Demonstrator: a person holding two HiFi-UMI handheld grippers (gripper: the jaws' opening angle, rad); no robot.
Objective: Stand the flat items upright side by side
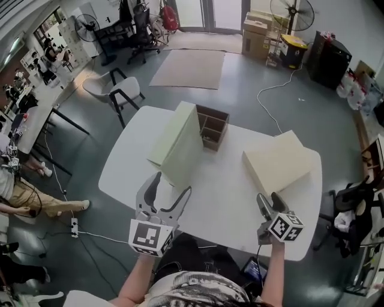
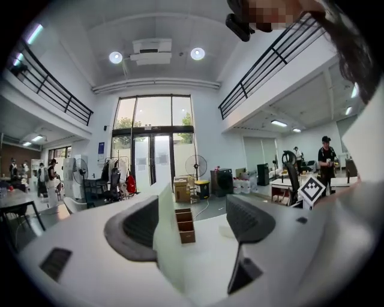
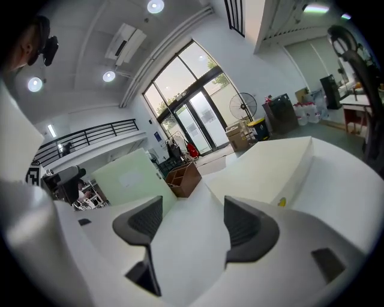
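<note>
**A:** From the head view, the green box (image 1: 180, 141) stands upright on the worktop (image 1: 222, 204). Its far end is just beside the brown organizer (image 1: 213, 127), though I can't tell if they touch. The cream box (image 1: 277, 163) lies flat, well apart to the right.

**B:** The left gripper view adds a bit. The left hand-held gripper (image 2: 195, 223) has its jaws wide apart, and the green box's near edge stands in the gap with neither pad pressing on it. From the head view that's hard to call.

**A:** The right hand-held gripper (image 3: 192, 225) is spread apart too, with just bare worktop between the jaws. Its view shows the cream box ahead on the right, with a small yellow sticker (image 3: 281, 202) on the near side. The head view doesn't show the sticker at all.

**B:** The green box also hides the organizer's left side from the head. In the left gripper view the organizer peeks out just right of the box's edge.

**A:** On the floor past the worktop there's a chair (image 1: 117, 90), a rug (image 1: 189, 68), cartons (image 1: 258, 33) and a fan (image 1: 292, 13). A person (image 1: 24, 198) sits at the left edge.
</note>
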